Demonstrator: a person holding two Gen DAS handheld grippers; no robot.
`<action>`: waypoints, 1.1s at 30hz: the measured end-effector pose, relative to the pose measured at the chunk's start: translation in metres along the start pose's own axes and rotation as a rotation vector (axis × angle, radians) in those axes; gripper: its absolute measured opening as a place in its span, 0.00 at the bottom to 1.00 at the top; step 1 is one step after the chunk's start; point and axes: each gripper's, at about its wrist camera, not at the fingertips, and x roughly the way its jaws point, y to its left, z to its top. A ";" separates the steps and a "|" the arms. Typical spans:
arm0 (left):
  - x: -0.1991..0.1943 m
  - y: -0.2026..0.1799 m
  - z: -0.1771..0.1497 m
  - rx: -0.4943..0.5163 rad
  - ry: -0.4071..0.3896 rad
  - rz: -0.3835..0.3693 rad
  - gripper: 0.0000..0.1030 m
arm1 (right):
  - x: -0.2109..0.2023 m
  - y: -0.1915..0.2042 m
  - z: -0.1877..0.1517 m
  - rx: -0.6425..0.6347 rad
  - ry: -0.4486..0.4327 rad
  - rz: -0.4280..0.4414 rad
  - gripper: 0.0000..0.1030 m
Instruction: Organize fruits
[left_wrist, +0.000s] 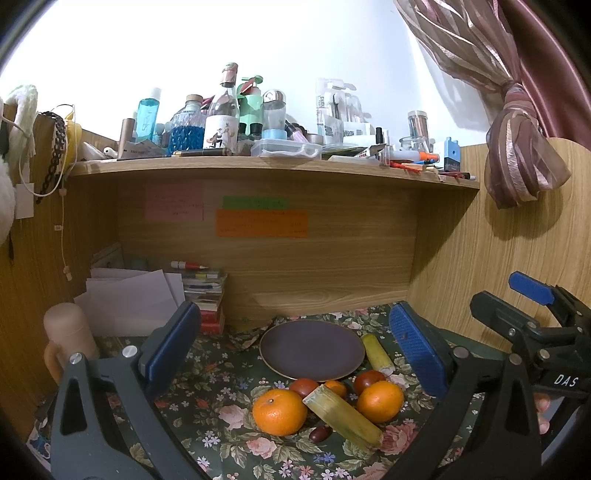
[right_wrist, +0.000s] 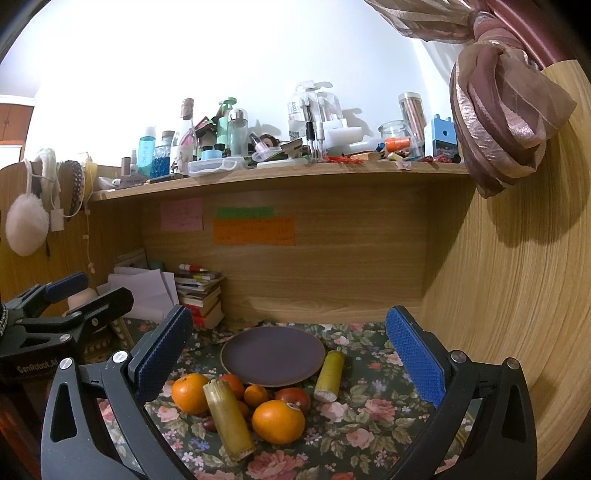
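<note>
An empty purple plate (left_wrist: 312, 349) (right_wrist: 272, 355) lies on the floral tablecloth (left_wrist: 221, 373) (right_wrist: 369, 413). In front of it is a pile of fruit: two large oranges (left_wrist: 279, 411) (left_wrist: 379, 401) (right_wrist: 190, 392) (right_wrist: 277, 421), small tomatoes (left_wrist: 369, 380) (right_wrist: 293, 398), a dark date (left_wrist: 320, 434) and a yellow-green cane piece (left_wrist: 341, 413) (right_wrist: 228, 419) lying across them. A second cane piece (left_wrist: 376, 352) (right_wrist: 329, 374) lies right of the plate. My left gripper (left_wrist: 295, 354) is open above the pile. My right gripper (right_wrist: 291, 362) is open and empty, also seen at the right of the left view (left_wrist: 524, 295).
A wooden desk hutch with a cluttered shelf (left_wrist: 273, 164) (right_wrist: 280, 173) stands behind. Books and papers (left_wrist: 207, 295) (right_wrist: 199, 295) are stacked at the back left. A pink mug (left_wrist: 68, 338) sits at the left. A wooden side panel (right_wrist: 517, 295) closes the right side.
</note>
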 end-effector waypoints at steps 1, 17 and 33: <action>0.000 0.000 0.000 0.001 -0.001 0.001 1.00 | 0.000 0.000 0.000 0.000 -0.001 0.001 1.00; -0.002 -0.001 0.001 0.000 -0.007 0.003 1.00 | -0.002 0.005 0.000 -0.005 -0.005 0.001 1.00; -0.003 0.001 0.002 -0.014 -0.001 -0.007 1.00 | -0.002 0.010 0.000 -0.003 0.002 0.007 1.00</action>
